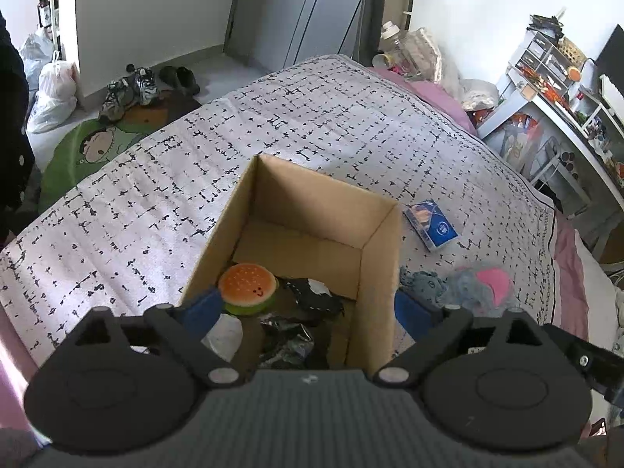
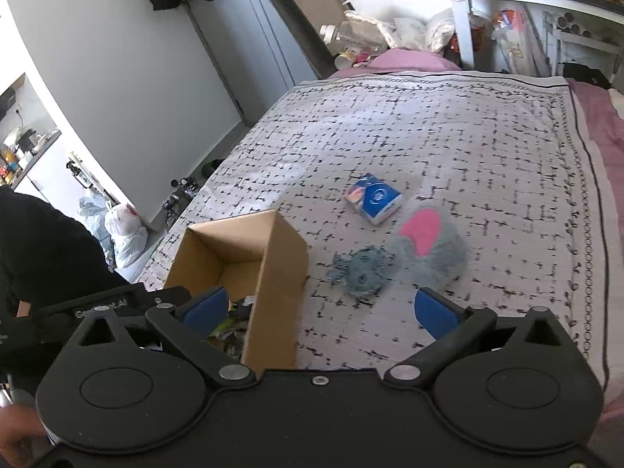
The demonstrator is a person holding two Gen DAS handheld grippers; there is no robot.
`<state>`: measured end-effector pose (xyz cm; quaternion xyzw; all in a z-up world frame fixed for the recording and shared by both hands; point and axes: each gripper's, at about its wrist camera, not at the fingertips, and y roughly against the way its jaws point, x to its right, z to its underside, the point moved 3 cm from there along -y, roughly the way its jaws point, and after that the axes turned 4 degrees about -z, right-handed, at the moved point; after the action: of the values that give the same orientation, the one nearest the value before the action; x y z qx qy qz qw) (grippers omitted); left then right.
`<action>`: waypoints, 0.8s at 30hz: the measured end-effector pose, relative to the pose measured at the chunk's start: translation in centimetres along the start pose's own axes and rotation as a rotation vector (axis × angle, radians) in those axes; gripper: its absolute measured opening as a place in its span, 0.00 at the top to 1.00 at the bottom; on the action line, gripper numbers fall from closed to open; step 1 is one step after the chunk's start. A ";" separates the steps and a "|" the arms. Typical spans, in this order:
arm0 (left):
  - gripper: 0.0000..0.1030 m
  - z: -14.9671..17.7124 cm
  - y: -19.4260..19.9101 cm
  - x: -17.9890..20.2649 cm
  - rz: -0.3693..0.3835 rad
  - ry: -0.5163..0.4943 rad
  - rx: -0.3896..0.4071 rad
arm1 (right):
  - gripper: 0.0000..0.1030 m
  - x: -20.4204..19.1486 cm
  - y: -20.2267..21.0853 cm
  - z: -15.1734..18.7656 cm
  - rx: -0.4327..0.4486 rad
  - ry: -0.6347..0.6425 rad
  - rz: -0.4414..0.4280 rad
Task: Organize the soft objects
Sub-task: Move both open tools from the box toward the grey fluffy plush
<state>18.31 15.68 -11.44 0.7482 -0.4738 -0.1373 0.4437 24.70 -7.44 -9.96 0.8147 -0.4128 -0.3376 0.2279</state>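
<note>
Both your left gripper (image 1: pixel 308 308) and right gripper (image 2: pixel 319 308) hold their jaws wide, empty. The burger toy (image 1: pixel 247 288) rests inside the box (image 1: pixel 380 234), collected; the blue plush (image 2: pixel 360 271) lies just beside the box on the bed (image 2: pixel 487 148), awaiting pickup.

The bed (image 2: pixel 448 124) carried it all, spread with a white cover (image 1: pixel 117 210) in broken black grid marks over a pink sheet (image 2: pixel 596 109). On the cover stood an open cardboard box (image 2: pixel 273 257). Just beside it lay a small blue knitted toy (image 2: pixel 360 273), touching a grey plush with a pink patch (image 2: pixel 433 245). A blue tissue pack (image 2: pixel 373 198) lay near them, farther up the bed, apart from the box.
</note>
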 end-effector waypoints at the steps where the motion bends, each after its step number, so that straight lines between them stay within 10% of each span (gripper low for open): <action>1: 0.06 0.1 0.2 0.3 -0.001 -0.006 0.002 | 0.00 0.4 0.3 0.1 0.003 -0.001 0.002; 24: 0.01 1.8 2.8 8.2 -0.007 -0.132 0.023 | 0.00 7.6 4.4 0.3 0.049 -0.082 -0.043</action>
<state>19.78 7.44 -8.47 0.7441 -0.5010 -0.1823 0.4025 25.51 -16.24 -10.02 0.8140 -0.4125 -0.3654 0.1835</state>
